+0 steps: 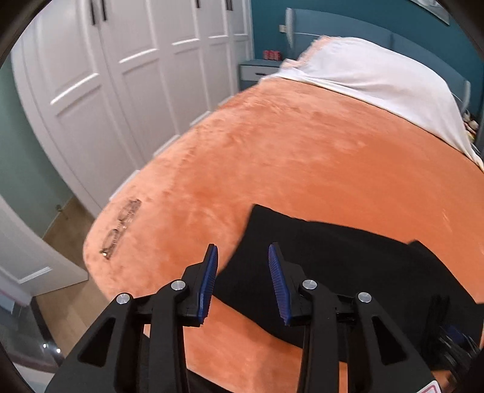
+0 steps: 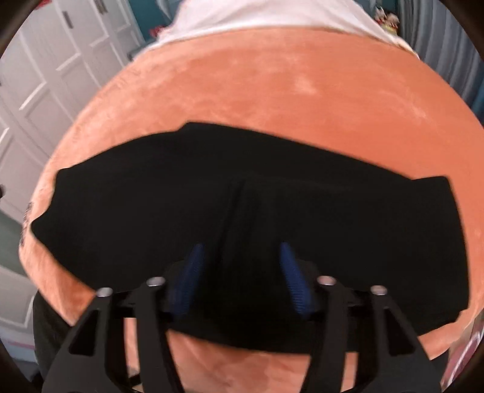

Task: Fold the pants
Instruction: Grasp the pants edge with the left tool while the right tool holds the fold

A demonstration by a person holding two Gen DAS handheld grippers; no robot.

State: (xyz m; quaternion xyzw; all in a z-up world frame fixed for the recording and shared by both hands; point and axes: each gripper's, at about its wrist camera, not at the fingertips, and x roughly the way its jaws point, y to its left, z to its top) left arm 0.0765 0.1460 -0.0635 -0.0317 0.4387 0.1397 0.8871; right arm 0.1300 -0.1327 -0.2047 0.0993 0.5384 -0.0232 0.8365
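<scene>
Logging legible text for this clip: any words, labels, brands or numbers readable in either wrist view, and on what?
None can be read.
Red cans on the nightstand: print too small and blurred.
Pink-edged label at the left view's bottom edge: cut off, no characters visible.
Black pants, orange blanket, wardrobe doors: no text.

pants [image 2: 230,193]: plain black, no pattern seen. bed [image 1: 302,145]: covered in a plush orange blanket, plain. sheet [image 1: 378,78] at the head end: white, with a pale peach edge. wardrobe doors [image 1: 121,75]: white, dark handles. wall [image 1: 266,27]: teal. left hand-held gripper [image 1: 243,281] and right hand-held gripper [image 2: 242,278]: black frames, ribbed blue pads [image 1: 208,284], silver bolts.
</scene>
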